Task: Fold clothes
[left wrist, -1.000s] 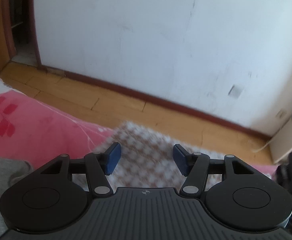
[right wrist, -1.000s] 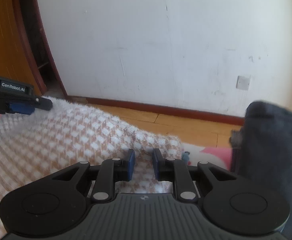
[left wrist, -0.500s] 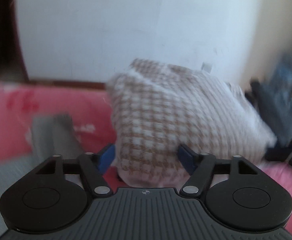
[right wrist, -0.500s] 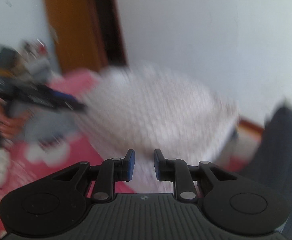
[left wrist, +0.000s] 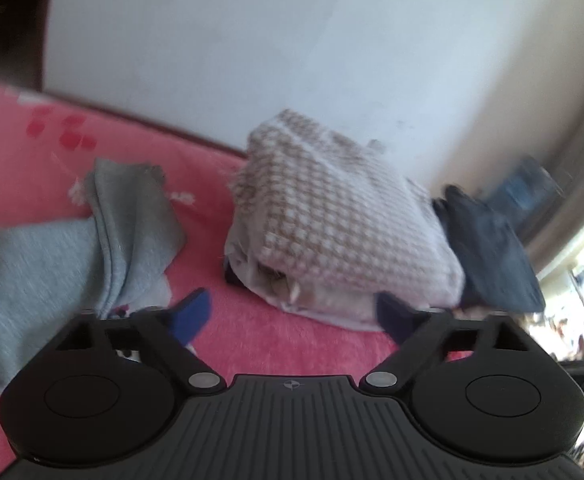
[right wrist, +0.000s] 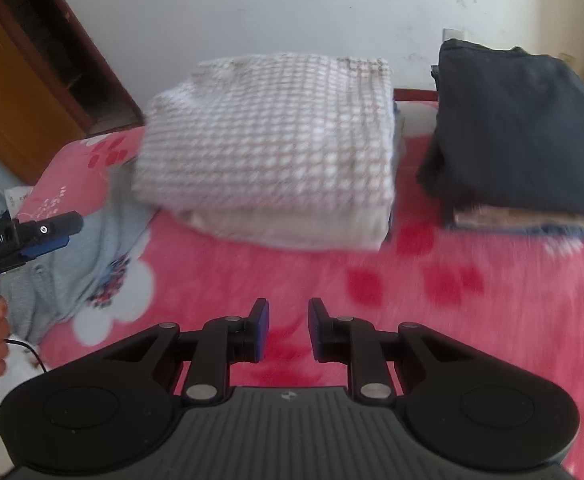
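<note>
Since a second before, we had brought the checked garment (right wrist: 268, 148) down from the air, and it lay folded on the pink blanket (right wrist: 431, 304) of the bed, at the far side near the white wall (right wrist: 276, 4). Our right gripper (right wrist: 288, 330) hung over the near blanket, its fingers a small gap apart and holding nothing. Our left gripper (left wrist: 295, 312) had its fingers wide apart, empty, just near the bundle. A dark folded stack (right wrist: 523, 132) sat right of the garment, and a grey garment (left wrist: 64, 248) lay crumpled to its left.
</note>
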`<state>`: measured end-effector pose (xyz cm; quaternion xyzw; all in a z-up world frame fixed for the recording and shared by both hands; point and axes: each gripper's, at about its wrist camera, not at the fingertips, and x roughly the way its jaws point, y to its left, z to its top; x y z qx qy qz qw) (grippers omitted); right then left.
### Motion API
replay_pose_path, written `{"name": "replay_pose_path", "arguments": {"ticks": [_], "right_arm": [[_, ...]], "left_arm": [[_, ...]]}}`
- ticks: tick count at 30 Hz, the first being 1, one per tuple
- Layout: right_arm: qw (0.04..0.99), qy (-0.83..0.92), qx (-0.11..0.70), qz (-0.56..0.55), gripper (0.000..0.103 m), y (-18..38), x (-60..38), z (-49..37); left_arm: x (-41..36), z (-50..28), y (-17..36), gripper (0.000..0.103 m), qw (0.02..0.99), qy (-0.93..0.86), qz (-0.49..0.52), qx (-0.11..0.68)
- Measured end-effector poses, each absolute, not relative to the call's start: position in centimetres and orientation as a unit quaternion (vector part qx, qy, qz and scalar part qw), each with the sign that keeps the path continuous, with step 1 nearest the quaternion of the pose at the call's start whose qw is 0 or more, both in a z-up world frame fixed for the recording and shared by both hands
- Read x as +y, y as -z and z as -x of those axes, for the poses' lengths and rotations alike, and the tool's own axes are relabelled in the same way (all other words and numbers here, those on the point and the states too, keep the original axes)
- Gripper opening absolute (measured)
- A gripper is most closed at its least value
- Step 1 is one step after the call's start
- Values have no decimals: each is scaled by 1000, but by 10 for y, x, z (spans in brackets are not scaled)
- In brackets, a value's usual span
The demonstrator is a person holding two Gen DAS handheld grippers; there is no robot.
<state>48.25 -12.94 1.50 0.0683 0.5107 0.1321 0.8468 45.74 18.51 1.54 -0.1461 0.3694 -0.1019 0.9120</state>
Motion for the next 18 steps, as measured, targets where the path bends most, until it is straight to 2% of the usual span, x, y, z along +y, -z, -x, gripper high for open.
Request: {"name": "replay_pose_path", "arguments": {"ticks": [4, 7, 9, 13, 15, 18], "right_arm": [[858, -114, 497, -56, 30, -38, -109, -448], [864, -115, 488, -48, 37, -42, -105, -435], [867, -115, 482, -43, 46, -44, -102, -426], [874, -116, 470, -32, 53, -48, -97, -409], [878, -117, 464, -26, 69, -50, -94, -401], [883, -113, 454, -34, 74, -37, -107, -380]], "left_arm": [[175, -428, -24, 103, 920, 124, 120, 352], [161, -408, -36, 103, 917, 136, 121, 355], [149, -401, -40, 103, 915, 136, 112, 364], [123, -390, -42, 103, 921, 121, 85, 361], [112, -383, -39, 103, 926, 111, 73, 354], [95, -373, -28, 103, 926, 87, 58, 364]]}}
